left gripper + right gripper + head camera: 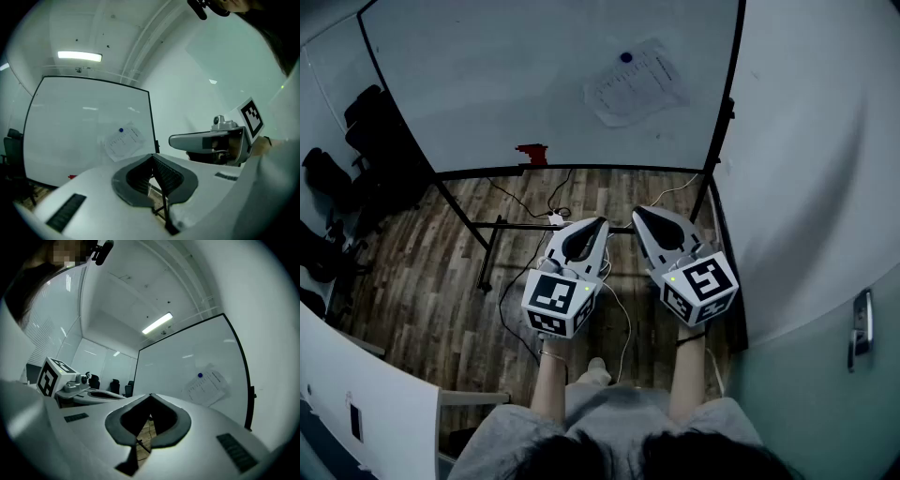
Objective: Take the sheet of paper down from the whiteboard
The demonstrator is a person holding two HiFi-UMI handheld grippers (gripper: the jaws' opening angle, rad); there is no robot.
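The sheet of paper [635, 84] hangs tilted on the upper right of the whiteboard [487, 84], pinned by a blue magnet [625, 57]. My left gripper [602, 223] and right gripper [636, 213] are held level side by side, well short of the board, both shut with nothing between the jaws. In the left gripper view the paper [123, 142] shows beyond the closed jaw tips of the left gripper [151, 156], a little to their left. From the right gripper view, the paper [207, 387] lies up and to the right of the right gripper [151, 395].
A red eraser [532, 153] lies on the board's bottom rail. The board's black stand [487, 246] and cables [520, 281] rest on the wooden floor. Black office chairs [366, 112] stand at the left. A door with a handle [861, 323] is at the right.
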